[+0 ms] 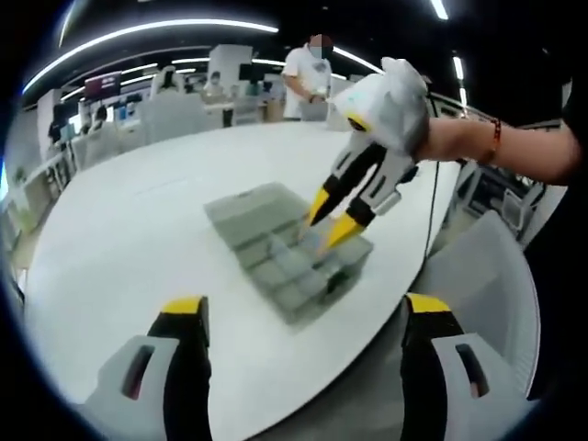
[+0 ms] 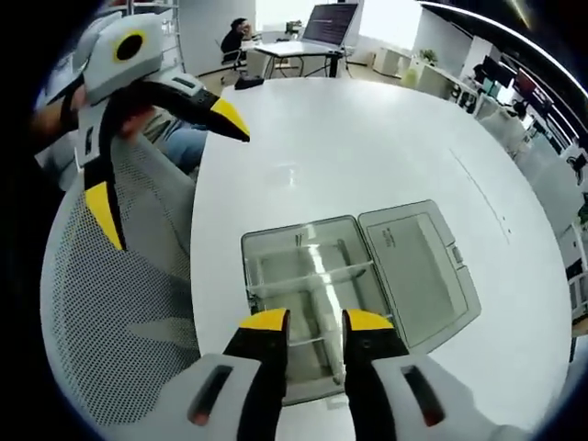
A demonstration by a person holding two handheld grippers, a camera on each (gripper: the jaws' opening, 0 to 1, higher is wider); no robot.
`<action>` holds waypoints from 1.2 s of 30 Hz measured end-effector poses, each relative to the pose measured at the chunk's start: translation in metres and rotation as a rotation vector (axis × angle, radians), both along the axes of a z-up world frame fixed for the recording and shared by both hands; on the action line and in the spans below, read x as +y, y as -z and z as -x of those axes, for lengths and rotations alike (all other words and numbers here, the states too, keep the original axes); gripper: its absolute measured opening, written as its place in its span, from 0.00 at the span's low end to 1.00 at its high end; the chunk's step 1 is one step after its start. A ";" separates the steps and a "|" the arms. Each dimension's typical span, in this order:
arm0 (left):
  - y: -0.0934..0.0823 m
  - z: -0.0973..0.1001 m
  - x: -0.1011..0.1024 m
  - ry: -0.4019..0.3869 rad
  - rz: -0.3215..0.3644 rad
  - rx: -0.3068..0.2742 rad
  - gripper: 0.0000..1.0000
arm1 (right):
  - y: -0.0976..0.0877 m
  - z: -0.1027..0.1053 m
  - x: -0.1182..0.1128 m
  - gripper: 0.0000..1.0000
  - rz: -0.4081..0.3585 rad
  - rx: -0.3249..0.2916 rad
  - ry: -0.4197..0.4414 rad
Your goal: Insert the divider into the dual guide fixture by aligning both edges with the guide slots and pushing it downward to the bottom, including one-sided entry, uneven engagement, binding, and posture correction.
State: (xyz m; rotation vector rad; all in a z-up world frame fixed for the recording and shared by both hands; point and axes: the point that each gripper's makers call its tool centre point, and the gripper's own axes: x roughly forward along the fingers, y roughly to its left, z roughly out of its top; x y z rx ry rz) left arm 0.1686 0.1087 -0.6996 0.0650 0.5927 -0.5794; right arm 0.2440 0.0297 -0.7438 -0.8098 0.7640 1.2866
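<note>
A clear plastic compartment box (image 2: 276, 262) lies on the white table with its lid (image 2: 418, 266) folded open beside it. A clear divider strip (image 2: 317, 285) runs lengthwise through the box, crossing a short cross wall. My right gripper (image 2: 317, 322) has its jaws close together over the near end of that strip and seems shut on it. In the left gripper view, the right gripper (image 1: 331, 219) points down into the box (image 1: 266, 243), held by a gloved hand. My left gripper (image 1: 305, 308) is open and empty, off the table edge, and it appears high and wide open in the right gripper view (image 2: 165, 165).
The round white table (image 1: 138, 211) has bare room around the box. A grey mesh chair (image 2: 119, 312) stands by the table edge under the left gripper. A person (image 1: 308, 73) stands beyond the far side, and another person (image 2: 239, 32) sits at a far desk.
</note>
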 end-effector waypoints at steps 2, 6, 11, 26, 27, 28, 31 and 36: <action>-0.001 0.000 0.001 0.003 -0.006 -0.002 0.85 | -0.002 0.001 -0.001 0.21 -0.012 -0.004 0.017; -0.002 -0.001 0.008 -0.001 -0.024 -0.004 0.84 | -0.006 0.004 -0.002 0.24 -0.043 -0.015 0.039; 0.003 -0.004 0.015 -0.011 -0.040 0.000 0.84 | -0.008 0.004 -0.007 0.25 -0.074 -0.022 0.082; 0.023 -0.013 0.043 -0.072 -0.082 0.044 0.82 | -0.014 0.006 -0.005 0.27 -0.111 -0.026 0.111; 0.024 -0.013 0.044 -0.076 -0.083 0.048 0.81 | -0.014 0.005 -0.005 0.28 -0.113 -0.026 0.114; 0.024 -0.014 0.044 -0.076 -0.083 0.049 0.81 | -0.014 0.005 -0.004 0.27 -0.111 -0.028 0.114; 0.028 -0.016 0.050 -0.099 -0.083 0.058 0.81 | -0.016 0.005 -0.001 0.27 -0.126 -0.021 0.123; 0.032 -0.022 0.062 -0.149 -0.083 0.073 0.80 | -0.017 0.005 0.003 0.27 -0.135 -0.026 0.122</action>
